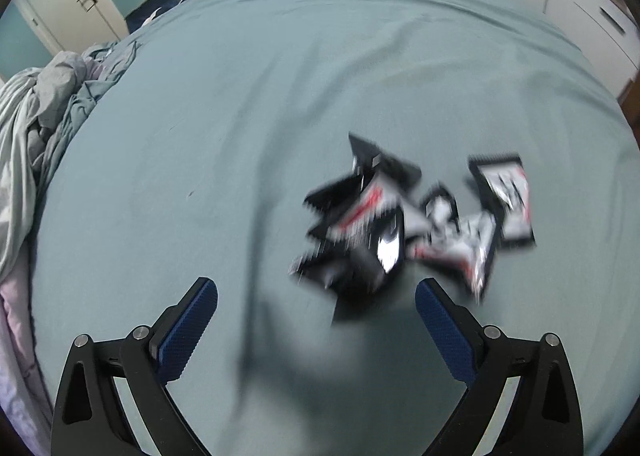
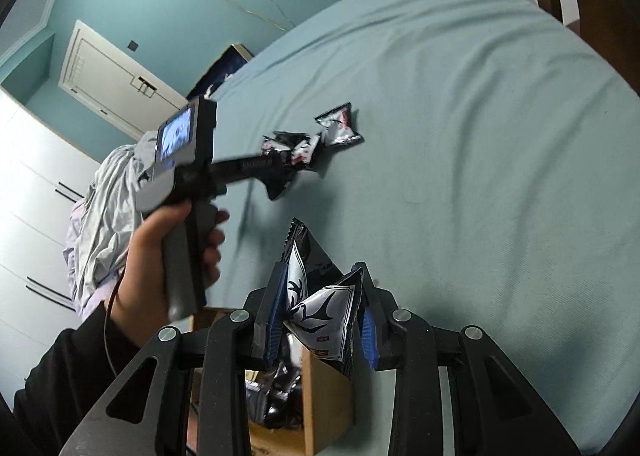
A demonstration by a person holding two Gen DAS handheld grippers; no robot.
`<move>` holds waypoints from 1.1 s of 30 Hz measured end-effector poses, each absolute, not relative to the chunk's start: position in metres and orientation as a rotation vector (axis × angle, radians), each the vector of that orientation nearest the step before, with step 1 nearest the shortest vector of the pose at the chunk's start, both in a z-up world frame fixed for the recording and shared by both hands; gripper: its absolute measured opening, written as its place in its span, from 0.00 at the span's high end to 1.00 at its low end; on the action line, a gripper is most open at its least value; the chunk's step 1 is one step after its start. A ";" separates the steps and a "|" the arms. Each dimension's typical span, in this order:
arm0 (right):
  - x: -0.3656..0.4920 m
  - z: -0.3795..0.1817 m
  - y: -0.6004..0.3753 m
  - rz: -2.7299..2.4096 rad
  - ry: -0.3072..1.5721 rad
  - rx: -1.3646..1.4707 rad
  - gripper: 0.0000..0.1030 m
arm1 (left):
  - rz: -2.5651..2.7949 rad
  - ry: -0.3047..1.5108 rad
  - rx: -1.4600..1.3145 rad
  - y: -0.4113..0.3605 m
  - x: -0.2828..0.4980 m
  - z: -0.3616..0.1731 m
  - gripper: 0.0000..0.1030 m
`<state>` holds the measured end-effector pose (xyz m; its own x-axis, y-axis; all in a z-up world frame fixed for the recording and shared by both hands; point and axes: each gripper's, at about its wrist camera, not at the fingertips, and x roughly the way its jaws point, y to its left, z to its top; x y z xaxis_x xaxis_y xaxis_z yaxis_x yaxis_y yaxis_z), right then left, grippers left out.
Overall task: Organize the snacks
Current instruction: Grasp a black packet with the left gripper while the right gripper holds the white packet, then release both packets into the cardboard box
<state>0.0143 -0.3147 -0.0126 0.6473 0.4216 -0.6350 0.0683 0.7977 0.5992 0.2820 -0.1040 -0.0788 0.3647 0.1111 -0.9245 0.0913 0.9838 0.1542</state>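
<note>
Several black, white and red snack packets (image 1: pixel 400 219) lie in a blurred pile on the teal bedsheet, just ahead and right of my left gripper (image 1: pixel 316 292), which is open and empty above the sheet. The same pile (image 2: pixel 316 139) shows in the right wrist view, with the left gripper tool (image 2: pixel 276 175) reaching toward it. My right gripper (image 2: pixel 324 304) is shut on a black and silver snack packet (image 2: pixel 324 308), held above an open cardboard box (image 2: pixel 320 400) with packets inside.
The bed (image 1: pixel 280 75) fills both views. A crumpled grey duvet (image 1: pixel 44 115) lies at its left edge. White wardrobes (image 2: pixel 36 191) and a door (image 2: pixel 108 71) stand beyond. The box sits at the bed's near edge.
</note>
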 end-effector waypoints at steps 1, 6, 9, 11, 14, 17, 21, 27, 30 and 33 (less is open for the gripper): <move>0.018 -0.013 -0.316 0.216 0.861 0.638 0.71 | 0.018 1.203 0.181 -0.104 0.286 -0.081 0.02; 0.024 -0.015 -0.323 0.196 0.868 0.656 0.71 | -0.004 1.324 0.014 -0.090 0.298 -0.101 0.60; 0.016 -0.017 -0.327 0.195 0.870 0.684 0.71 | -0.027 1.357 -0.015 -0.083 0.287 -0.097 0.72; 0.010 -0.017 -0.330 0.188 0.868 0.692 0.71 | -0.052 1.342 0.013 -0.082 0.271 -0.083 0.72; 0.009 -0.016 -0.330 0.172 0.869 0.702 0.71 | -0.093 1.297 0.056 -0.079 0.243 -0.056 0.73; 0.010 -0.011 -0.325 0.158 0.859 0.690 0.71 | -0.133 1.249 0.089 -0.077 0.206 -0.025 0.73; 0.005 -0.003 -0.318 0.137 0.839 0.639 0.71 | -0.211 1.184 0.121 -0.068 0.144 0.010 0.73; -0.006 0.004 -0.311 0.164 0.831 0.630 0.71 | -0.251 1.143 0.205 -0.055 0.057 0.024 0.73; -0.012 0.008 -0.312 0.187 0.812 0.645 0.71 | -0.288 1.126 0.190 -0.039 0.038 0.022 0.73; -0.017 0.010 -0.311 0.193 0.791 0.635 0.71 | -0.357 1.099 0.154 -0.037 0.014 0.019 0.72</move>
<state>-0.0175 -0.3109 0.0099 0.6970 0.3900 -0.6018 0.0695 0.7985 0.5980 0.0139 -0.0369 0.0192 0.4046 -0.2065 -0.8909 0.3570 0.9325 -0.0540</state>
